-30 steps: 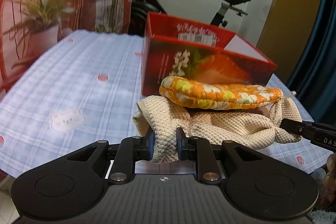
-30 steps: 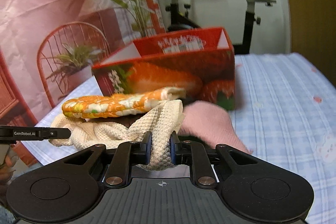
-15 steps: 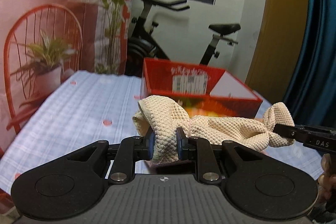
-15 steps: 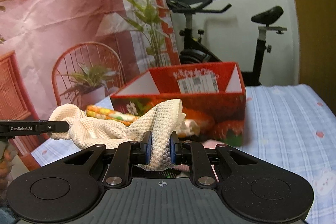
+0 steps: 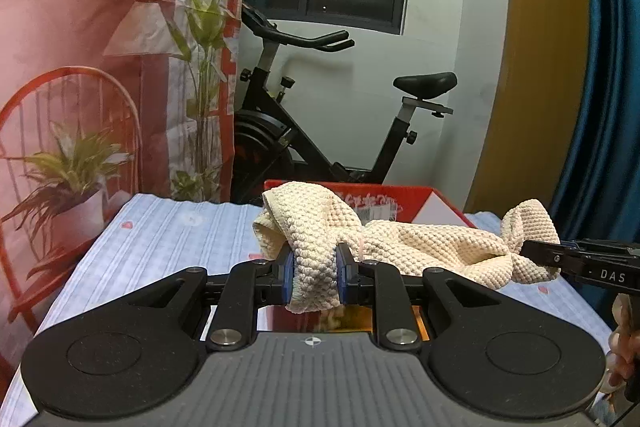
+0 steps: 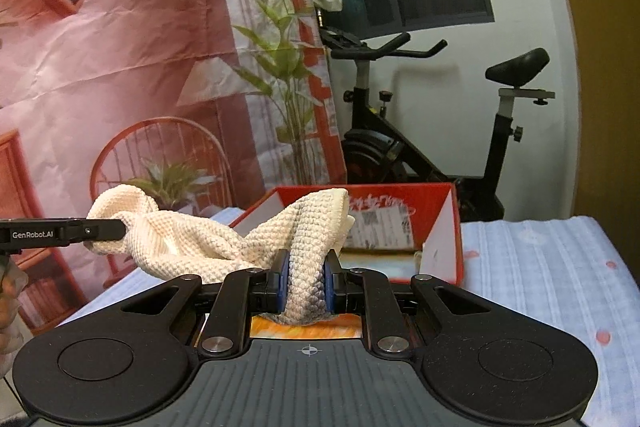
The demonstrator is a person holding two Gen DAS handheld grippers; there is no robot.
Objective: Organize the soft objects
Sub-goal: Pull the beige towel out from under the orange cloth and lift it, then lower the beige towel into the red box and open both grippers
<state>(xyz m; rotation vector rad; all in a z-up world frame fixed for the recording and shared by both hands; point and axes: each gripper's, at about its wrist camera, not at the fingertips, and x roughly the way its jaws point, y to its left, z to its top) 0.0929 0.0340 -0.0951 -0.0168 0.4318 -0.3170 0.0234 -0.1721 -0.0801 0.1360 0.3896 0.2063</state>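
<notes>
A cream waffle-knit cloth [image 5: 432,251] hangs stretched between both grippers above the table. My left gripper [image 5: 315,269] is shut on one bunched corner of it. My right gripper [image 6: 305,283] is shut on the other corner, and the cloth [image 6: 188,243] sags between the two. The right gripper's finger shows at the right edge of the left wrist view, the left one at the left edge of the right wrist view. Behind the cloth stands an open red box [image 6: 440,227] with fruit print. An orange patch shows just under the fingers in both views.
The table wears a pale blue checked cloth [image 5: 168,251] with small pink marks [image 6: 600,335]. An exercise bike [image 5: 320,131] stands behind the table by the white wall. A printed backdrop with chair and plants hangs on the left. A blue curtain [image 5: 612,107] hangs on the right.
Both grippers have risen with the cream cloth. The orange flowered pad and the pink cloth that lay by it have dropped out of sight, and the box now sits lower in both views.
</notes>
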